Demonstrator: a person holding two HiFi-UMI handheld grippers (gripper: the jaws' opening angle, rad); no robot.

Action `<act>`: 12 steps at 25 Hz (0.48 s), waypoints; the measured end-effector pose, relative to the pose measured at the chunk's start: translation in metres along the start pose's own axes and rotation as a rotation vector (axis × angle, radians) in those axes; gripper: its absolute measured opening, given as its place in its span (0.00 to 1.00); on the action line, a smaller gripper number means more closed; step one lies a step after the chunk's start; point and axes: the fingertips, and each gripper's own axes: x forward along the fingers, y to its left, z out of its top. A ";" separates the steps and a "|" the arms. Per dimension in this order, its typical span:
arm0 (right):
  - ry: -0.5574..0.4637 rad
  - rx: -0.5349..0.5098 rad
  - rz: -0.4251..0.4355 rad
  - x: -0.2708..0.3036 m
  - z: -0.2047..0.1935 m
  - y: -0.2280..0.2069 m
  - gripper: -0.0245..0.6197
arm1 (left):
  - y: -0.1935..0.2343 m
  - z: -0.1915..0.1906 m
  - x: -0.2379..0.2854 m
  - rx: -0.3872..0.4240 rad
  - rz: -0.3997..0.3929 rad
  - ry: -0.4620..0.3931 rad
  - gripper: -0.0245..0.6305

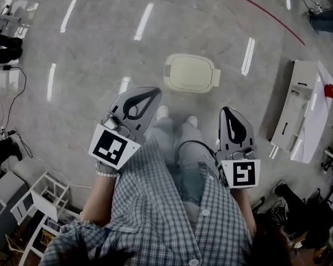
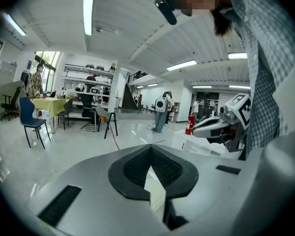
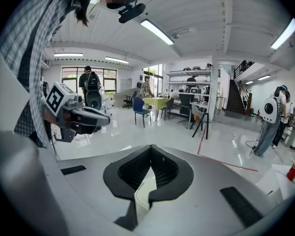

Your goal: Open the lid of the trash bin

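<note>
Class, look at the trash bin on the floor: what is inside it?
Only the cream lid can be seen, lying shut over the trash bin. The lid covers the inside completely, so whether the bin holds anything cannot be told.

The trash bin stands on the floor, just ahead of the person's 2 shoes. The left gripper hangs near the bin's front left, and the right gripper near its front right, both apart from it. A cabinet lies well right of the bin. A floor line runs behind the bin.
</note>
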 end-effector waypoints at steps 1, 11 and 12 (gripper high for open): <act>0.000 0.004 0.002 0.002 -0.002 -0.001 0.07 | -0.001 -0.003 0.002 0.012 -0.003 0.008 0.04; 0.019 -0.001 0.049 0.018 -0.031 -0.019 0.07 | -0.008 -0.037 0.040 0.036 -0.015 0.061 0.04; 0.024 -0.008 0.058 0.020 -0.035 -0.021 0.07 | -0.008 -0.041 0.044 0.031 -0.013 0.062 0.04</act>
